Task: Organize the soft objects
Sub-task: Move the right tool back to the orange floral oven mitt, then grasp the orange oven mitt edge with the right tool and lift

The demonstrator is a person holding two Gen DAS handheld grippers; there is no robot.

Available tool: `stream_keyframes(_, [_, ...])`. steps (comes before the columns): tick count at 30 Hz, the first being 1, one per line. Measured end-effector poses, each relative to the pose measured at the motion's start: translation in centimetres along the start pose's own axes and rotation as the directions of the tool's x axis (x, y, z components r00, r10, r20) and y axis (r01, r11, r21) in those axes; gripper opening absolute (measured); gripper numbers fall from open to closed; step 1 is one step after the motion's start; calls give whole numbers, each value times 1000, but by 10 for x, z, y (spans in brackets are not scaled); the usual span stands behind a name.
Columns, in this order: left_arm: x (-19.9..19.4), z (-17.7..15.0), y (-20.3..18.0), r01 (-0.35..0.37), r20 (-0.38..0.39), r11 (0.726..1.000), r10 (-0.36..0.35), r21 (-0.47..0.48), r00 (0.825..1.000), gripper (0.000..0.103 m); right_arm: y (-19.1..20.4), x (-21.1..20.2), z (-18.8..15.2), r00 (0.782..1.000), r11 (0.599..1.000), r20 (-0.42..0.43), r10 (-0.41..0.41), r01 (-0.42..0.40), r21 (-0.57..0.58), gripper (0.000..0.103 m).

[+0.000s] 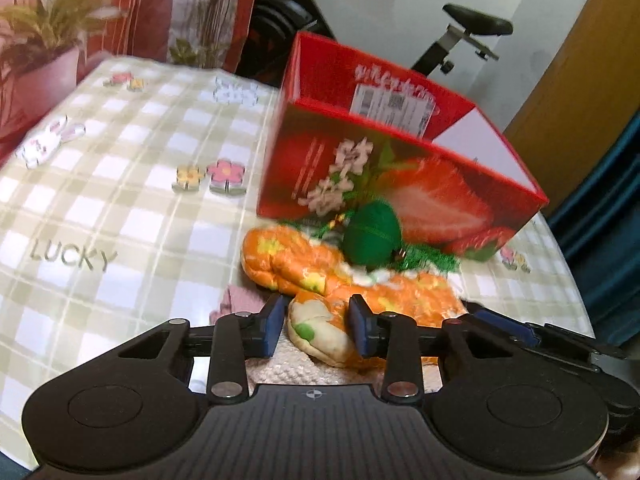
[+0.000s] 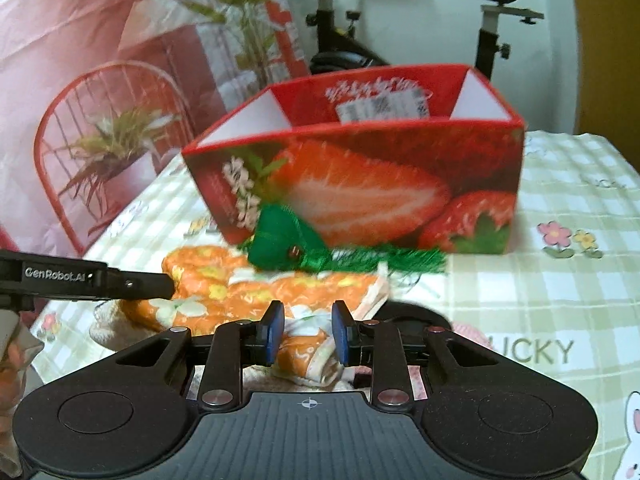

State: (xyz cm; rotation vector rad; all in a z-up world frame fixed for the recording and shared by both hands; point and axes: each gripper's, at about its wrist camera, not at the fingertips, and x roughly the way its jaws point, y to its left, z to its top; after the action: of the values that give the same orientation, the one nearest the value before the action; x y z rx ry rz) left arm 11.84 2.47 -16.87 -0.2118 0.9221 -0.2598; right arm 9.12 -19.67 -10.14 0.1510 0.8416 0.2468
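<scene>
box: the red strawberry box (image 2: 360,184) sits open-topped on the checked tablecloth (image 1: 100,208), and from both my wrist views I only get the inside walls, white on the ends and red at the back with a shipping label (image 2: 382,110) stuck on it. can't see the floor of it, so no idea if anything's in there

orange cloth: the orange flowery padded cloth (image 1: 296,264) is lying on the table just in front of the box, outside it, on top of a pale knitted piece (image 1: 296,368)

green thing: a green plush ball (image 1: 372,236) with fringy green trim is resting on the far side of the orange cloth, right up against the box's front wall, also outside

left gripper: my left gripper (image 1: 318,330) has its blue pads partway in, with a bunched fold of the orange cloth between them. looks pinched but the right pad is a touch blurry

right gripper: my right gripper (image 2: 307,334) is fairly narrow, pads either side of another fold of the same cloth, looks like it's got hold of it

background: exercise bike (image 2: 492,20) behind the table
</scene>
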Motion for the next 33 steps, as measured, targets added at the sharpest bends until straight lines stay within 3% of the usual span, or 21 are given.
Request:
stream_keyframes(9, [17, -6, 4, 10, -30, 1000, -10, -9, 1000, 38, -6, 11, -2, 1000, 1000, -17, 14, -13, 16, 29])
stream_keyframes(15, [23, -7, 8, 21, -38, 1000, -21, -15, 999, 40, -14, 12, -2, 1000, 998, -24, -9, 10, 59, 47])
stream_keyframes(33, [24, -8, 11, 34, -36, 999, -35, -29, 999, 41, -32, 20, -1, 996, 972, -74, 55, -37, 232, 49])
